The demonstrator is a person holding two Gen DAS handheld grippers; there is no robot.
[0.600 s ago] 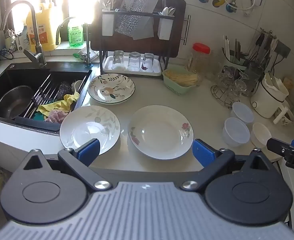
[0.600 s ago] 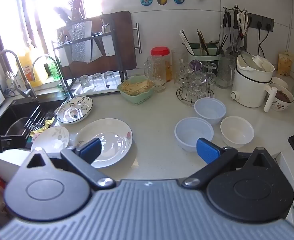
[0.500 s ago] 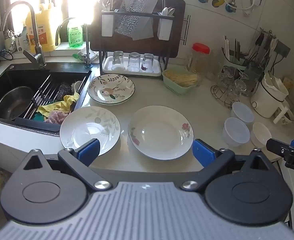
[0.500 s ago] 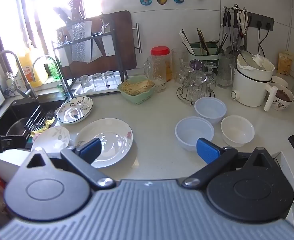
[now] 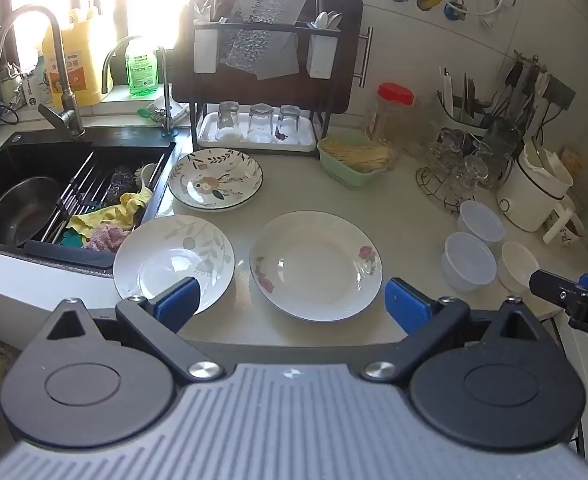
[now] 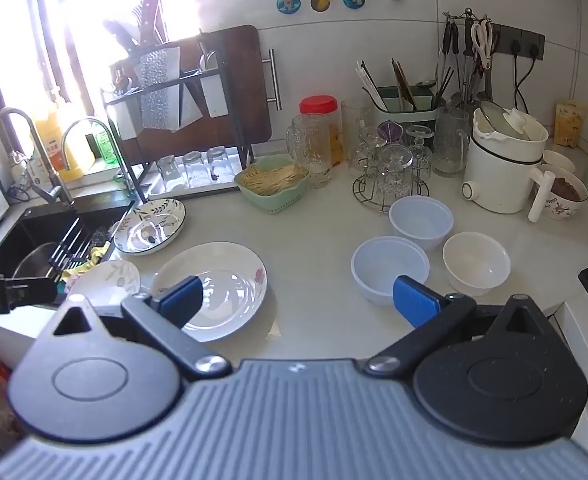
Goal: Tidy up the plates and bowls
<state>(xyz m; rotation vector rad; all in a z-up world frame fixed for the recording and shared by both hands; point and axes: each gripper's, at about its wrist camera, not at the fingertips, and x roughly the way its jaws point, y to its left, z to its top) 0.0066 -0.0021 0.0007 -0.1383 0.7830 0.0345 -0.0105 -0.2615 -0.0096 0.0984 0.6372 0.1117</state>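
Kitchen counter [image 5: 405, 216]: three plates [image 5: 315, 264] left, three bowls [image 6: 389, 266] right, all unstacked. Left gripper [image 5: 292, 300] and right gripper [image 6: 297, 300] hover spread wide, empty; glossy rims may slip or chip.

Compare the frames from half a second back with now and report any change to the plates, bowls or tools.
No visible change. Both tools, left and right, stay wide open, empty, above the counter. The three plates and three bowls lie apart where they were, none touched or stacked.
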